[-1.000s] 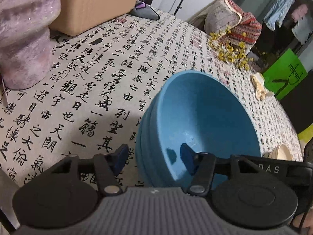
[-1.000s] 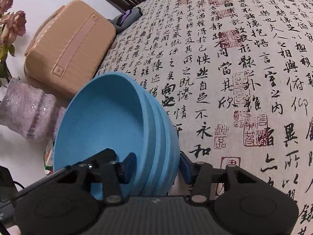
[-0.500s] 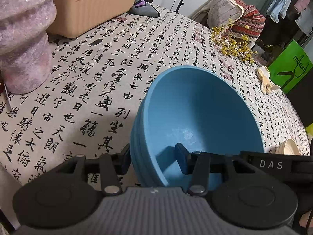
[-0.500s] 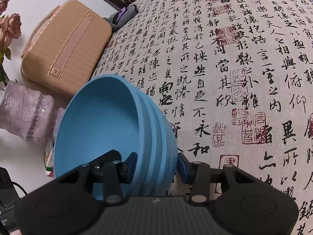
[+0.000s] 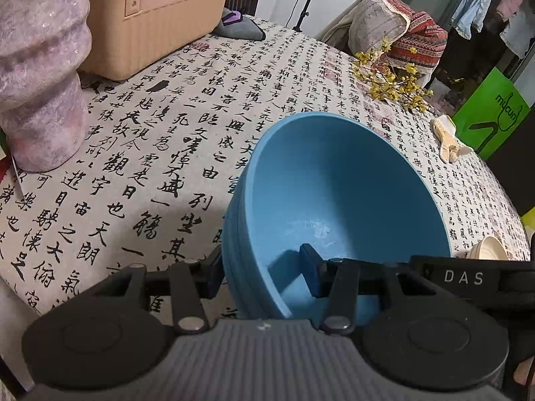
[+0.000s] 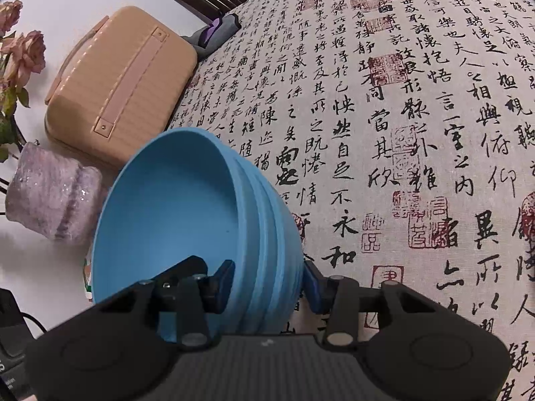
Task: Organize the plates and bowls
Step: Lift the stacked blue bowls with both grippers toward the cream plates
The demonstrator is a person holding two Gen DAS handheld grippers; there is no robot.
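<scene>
Two grippers clamped on one nested stack of blue bowls (image 5: 334, 207), from opposite sides of its rim. Left gripper (image 5: 264, 267) partly closed, one blue pad inside the smooth matte basin and the other pressed against the ribbed outer wall. Right gripper (image 6: 267, 280) likewise partly closed across the stacked rims (image 6: 264, 234), inner pad on the concave face, outer pad on the stepped edges. Stack tilted, round and deep, its plastic-looking surface faintly scuffed near the bottom; raised above the table or resting on it, cannot tell. Below and around it, a coarse woven tablecloth (image 6: 401, 133) printed with black brush calligraphy and red seal stamps, draped over a rounded table. Toward the table's left edge, a lumpy lilac vase (image 5: 40, 77) with a glittery, felt-like skin, pink roses (image 6: 23, 53) above it in the right wrist view. Behind the vase, a tan ribbed case (image 6: 120, 90) with rounded corners and a flat pink strap. Near the right edge, a small cream ridged bowl (image 5: 488, 249). Farther along that edge, a pale knitted piece (image 5: 448, 137). At the far edge, a sprig of yellow dried flowers (image 5: 391, 83) and a grey and purple folded cloth (image 5: 237, 26).
</scene>
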